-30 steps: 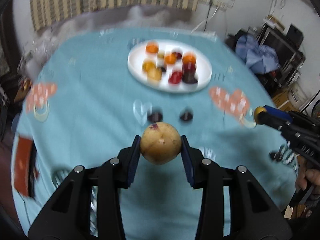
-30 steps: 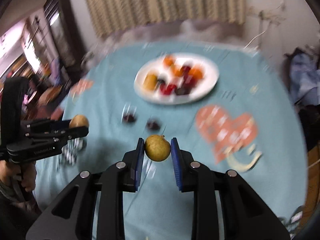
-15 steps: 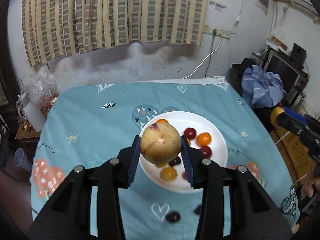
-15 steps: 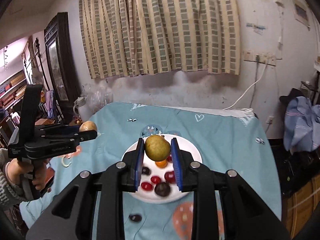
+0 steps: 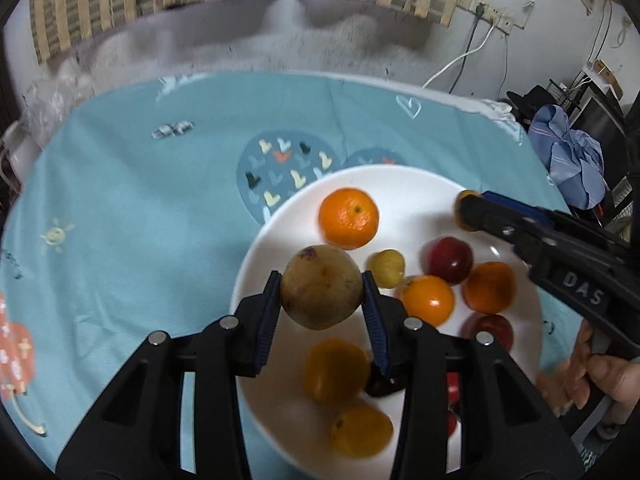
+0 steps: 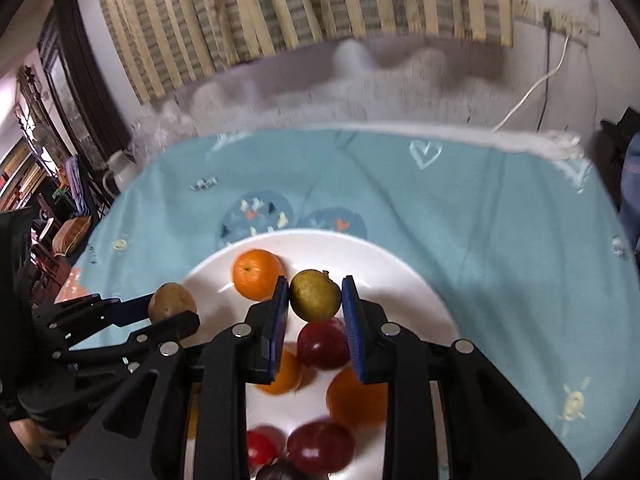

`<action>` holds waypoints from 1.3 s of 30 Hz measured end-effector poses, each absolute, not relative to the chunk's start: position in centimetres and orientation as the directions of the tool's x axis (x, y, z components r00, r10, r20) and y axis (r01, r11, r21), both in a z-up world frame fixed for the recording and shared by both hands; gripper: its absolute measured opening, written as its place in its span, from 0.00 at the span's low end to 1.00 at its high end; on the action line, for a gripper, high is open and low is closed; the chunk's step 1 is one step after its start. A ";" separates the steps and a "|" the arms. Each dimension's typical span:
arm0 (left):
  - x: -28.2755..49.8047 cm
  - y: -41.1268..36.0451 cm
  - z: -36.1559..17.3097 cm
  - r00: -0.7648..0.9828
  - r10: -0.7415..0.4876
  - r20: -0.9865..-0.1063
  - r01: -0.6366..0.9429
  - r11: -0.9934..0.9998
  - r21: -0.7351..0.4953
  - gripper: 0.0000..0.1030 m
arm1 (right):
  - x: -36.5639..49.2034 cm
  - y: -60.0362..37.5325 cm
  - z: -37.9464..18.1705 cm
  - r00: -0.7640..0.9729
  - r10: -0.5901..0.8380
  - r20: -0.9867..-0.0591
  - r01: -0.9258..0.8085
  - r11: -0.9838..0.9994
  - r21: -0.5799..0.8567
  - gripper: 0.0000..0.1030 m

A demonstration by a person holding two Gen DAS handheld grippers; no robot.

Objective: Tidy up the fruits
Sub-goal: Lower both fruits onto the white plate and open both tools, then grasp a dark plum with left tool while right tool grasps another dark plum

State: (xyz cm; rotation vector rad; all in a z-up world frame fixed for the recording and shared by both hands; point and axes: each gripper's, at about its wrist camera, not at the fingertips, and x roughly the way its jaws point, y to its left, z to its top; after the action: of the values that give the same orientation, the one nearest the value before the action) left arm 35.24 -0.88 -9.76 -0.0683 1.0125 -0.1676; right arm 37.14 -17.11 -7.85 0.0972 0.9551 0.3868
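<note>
My left gripper [image 5: 321, 298] clenches a round tan-brown fruit [image 5: 321, 293] over the left rim of the white round plate [image 5: 408, 184]. My right gripper [image 6: 315, 300], frame centre, grasps a small olive-green pear [image 6: 315, 294] above the plate's middle; bare white lies beyond it.

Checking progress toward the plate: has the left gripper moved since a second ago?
Yes. The left gripper, shut on a brownish fruit, has advanced from short of the white plate to over it.

Both fisheye views are dimly, evenly lit — straight lines are bowed and corners blackened; the curtain [image 6: 304, 12] and nearest fruit are smeared, probably by motion.
</note>
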 end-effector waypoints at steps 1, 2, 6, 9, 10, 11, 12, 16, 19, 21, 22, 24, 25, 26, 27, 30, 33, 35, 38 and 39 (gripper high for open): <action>35.6 -0.9 -10.3 0.516 -0.166 -0.840 0.106 0.986 -0.129 0.40 | 37.6 -17.1 -8.4 0.508 0.360 -0.783 -0.266 0.930 0.254 0.27; 35.8 -0.9 -10.7 0.519 -0.161 -0.839 0.105 0.987 -0.125 0.42 | 37.9 -16.9 -8.9 0.493 0.359 -0.792 -0.266 0.929 0.255 0.27; 36.3 -0.8 -11.0 0.539 -0.150 -0.829 0.099 0.988 -0.115 0.48 | 38.6 -16.6 -9.8 0.476 0.346 -0.809 -0.282 0.931 0.232 0.27; 36.1 -0.5 -10.6 0.545 -0.158 -0.824 0.089 0.987 -0.131 0.55 | 38.4 -16.9 -9.0 0.489 0.338 -0.804 -0.272 0.935 0.228 0.28; 36.0 -0.3 -10.3 0.552 -0.151 -0.820 0.083 0.989 -0.126 0.58 | 38.4 -17.0 -8.6 0.497 0.341 -0.798 -0.270 0.935 0.231 0.28; 35.7 -0.2 -9.8 0.560 -0.148 -0.815 0.083 0.989 -0.123 0.58 | 38.3 -17.2 -8.0 0.507 0.343 -0.791 -0.270 0.934 0.233 0.28; 35.2 -0.1 -9.0 0.569 -0.149 -0.809 0.086 0.989 -0.121 0.58 | 37.9 -17.4 -6.8 0.521 0.347 -0.780 -0.270 0.934 0.236 0.28; 33.0 0.5 -5.9 0.604 -0.127 -0.787 0.092 0.992 -0.089 0.61 | 35.6 -18.2 -2.8 0.567 0.369 -0.736 -0.276 0.927 0.252 0.28; 30.4 0.8 -3.9 0.627 -0.111 -0.771 0.099 0.993 -0.062 0.68 | 32.5 -18.7 -0.1 0.595 0.383 -0.707 -0.281 0.923 0.263 0.36; 28.5 1.1 -3.1 0.638 -0.093 -0.765 0.092 0.995 -0.044 0.74 | 30.4 -18.7 0.8 0.610 0.380 -0.695 -0.285 0.924 0.256 0.60; 27.2 1.2 -2.8 0.637 -0.092 -0.765 0.094 0.995 -0.042 0.74 | 28.9 -18.6 1.4 0.618 0.388 -0.683 -0.299 0.920 0.252 0.60; 25.2 1.2 -2.8 0.626 -0.098 -0.773 0.100 0.994 -0.044 0.74 | 26.8 -18.4 1.6 0.615 0.391 -0.685 -0.313 0.918 0.243 0.60; 23.9 1.2 -3.0 0.618 -0.098 -0.780 0.101 0.994 -0.045 0.74 | 25.4 -18.2 1.5 0.608 0.392 -0.691 -0.316 0.917 0.242 0.60; 23.0 1.1 -3.4 0.609 -0.099 -0.787 0.103 0.994 -0.045 0.74 | 24.4 -18.2 1.3 0.602 0.394 -0.694 -0.317 0.916 0.245 0.60; 22.1 1.0 -3.9 0.599 -0.099 -0.795 0.105 0.994 -0.045 0.74 | 23.5 -18.2 1.0 0.596 0.395 -0.699 -0.316 0.916 0.248 0.60; 19.1 0.8 -6.2 0.558 -0.090 -0.825 0.103 0.994 -0.039 0.74 | 20.5 -18.2 -0.8 0.563 0.393 -0.727 -0.305 0.916 0.260 0.60; 17.1 0.5 -8.5 0.512 -0.102 -0.853 0.097 0.993 -0.060 0.74 | 17.9 -18.4 -3.2 0.514 0.385 -0.767 -0.286 0.920 0.270 0.59; 16.2 0.2 -9.7 0.488 -0.110 -0.866 0.100 0.993 -0.070 0.74 | 16.9 -18.8 -4.3 0.486 0.383 -0.786 -0.269 0.921 0.282 0.59; 15.3 -0.3 -11.0 0.472 -0.103 -0.875 0.106 0.993 -0.060 0.74 | 15.2 -19.6 -5.7 0.455 0.370 -0.810 -0.241 0.927 0.288 0.59; 15.3 -0.3 -11.2 0.472 -0.104 -0.876 0.105 0.993 -0.061 0.74 | 14.6 -19.9 -6.1 0.446 0.364 -0.818 -0.231 0.930 0.288 0.59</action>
State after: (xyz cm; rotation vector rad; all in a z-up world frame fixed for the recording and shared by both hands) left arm 15.28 -0.31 -11.24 0.0011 1.0720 -0.1276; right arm 14.64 -19.94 -6.15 0.1413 1.0464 0.3695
